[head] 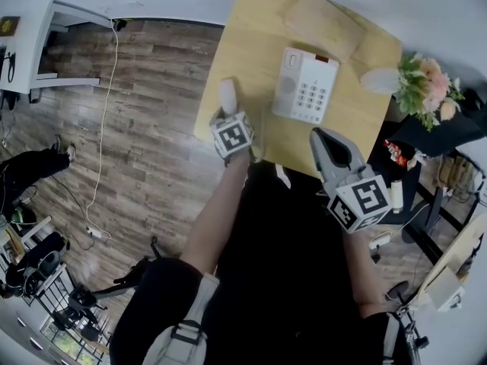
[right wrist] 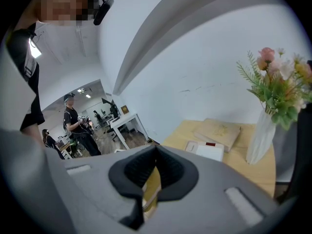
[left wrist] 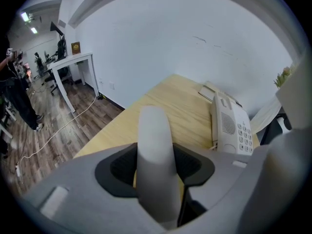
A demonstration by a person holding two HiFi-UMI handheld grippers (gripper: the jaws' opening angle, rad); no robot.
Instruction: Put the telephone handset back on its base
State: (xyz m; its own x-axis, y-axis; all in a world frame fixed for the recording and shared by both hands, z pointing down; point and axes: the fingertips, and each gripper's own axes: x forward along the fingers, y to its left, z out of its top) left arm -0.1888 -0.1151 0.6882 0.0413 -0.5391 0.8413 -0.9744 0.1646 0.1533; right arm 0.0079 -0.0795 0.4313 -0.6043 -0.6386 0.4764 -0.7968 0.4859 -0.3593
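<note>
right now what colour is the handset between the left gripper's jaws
Off-white handset, plain with no pattern; clearest in the left gripper view.

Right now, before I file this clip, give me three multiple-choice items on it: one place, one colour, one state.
1. Where is the white plastic telephone handset? A on its base; B between the left claw's pads; C beside the vase.
2. What colour is the keypad telephone base on the pale wooden table? A black; B white; C red.
3. How is the right claw? A shut, empty; B gripping the handset; C wide open.
Answers: 1 B, the pads press on both its sides; 2 B, its casing is white; 3 A, its pads meet with nothing between.
</note>
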